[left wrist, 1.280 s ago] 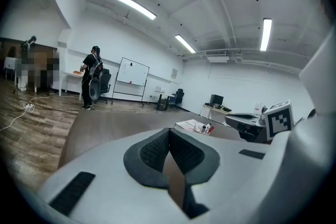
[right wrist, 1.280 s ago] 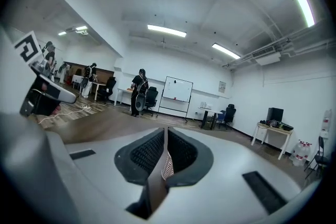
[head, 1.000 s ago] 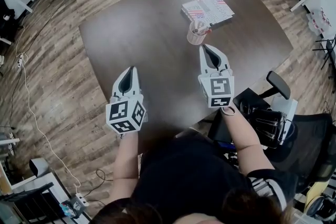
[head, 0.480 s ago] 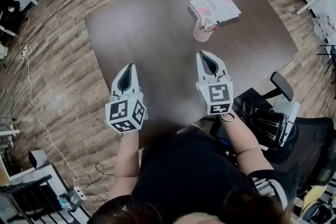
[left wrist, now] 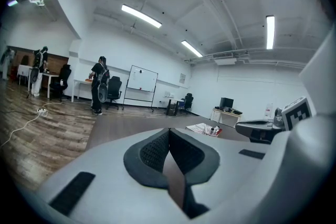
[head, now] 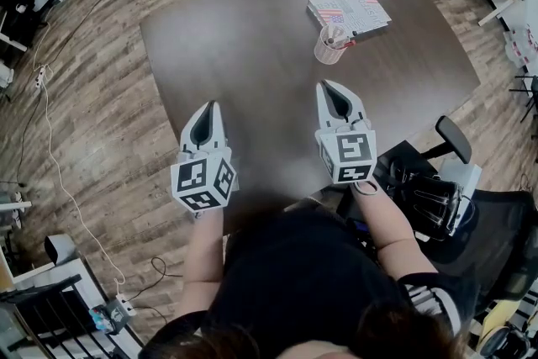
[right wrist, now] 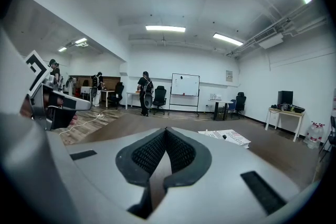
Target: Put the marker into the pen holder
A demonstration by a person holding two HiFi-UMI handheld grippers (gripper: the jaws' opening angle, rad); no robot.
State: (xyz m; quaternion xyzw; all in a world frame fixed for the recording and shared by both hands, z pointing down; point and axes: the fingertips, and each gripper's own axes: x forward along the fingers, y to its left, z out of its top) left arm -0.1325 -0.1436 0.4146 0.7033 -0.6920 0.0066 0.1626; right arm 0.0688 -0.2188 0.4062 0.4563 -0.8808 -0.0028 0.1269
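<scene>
A pinkish pen holder (head: 329, 44) stands upright on the dark brown table (head: 235, 38), right in front of a printed book (head: 348, 10). Something pale and a red bit show at its rim; I cannot pick out the marker on its own. My right gripper (head: 326, 85) hovers short of the holder, shut, with nothing between its pads (right wrist: 166, 129). My left gripper (head: 208, 106) hangs over the table's near part, far left of the holder, also shut and empty (left wrist: 169, 131). From the left gripper view the holder (left wrist: 212, 130) looks small and distant.
A black office chair (head: 441, 185) stands close at my right, beside the table's near corner. Wood-plank floor surrounds the table, with a white cable (head: 46, 139) on the left. A person (left wrist: 98, 85) stands by desks far off.
My right gripper has drawn back from the pen holder toward me, so the gap between them has widened. The left gripper has stayed put. Both remain shut.
</scene>
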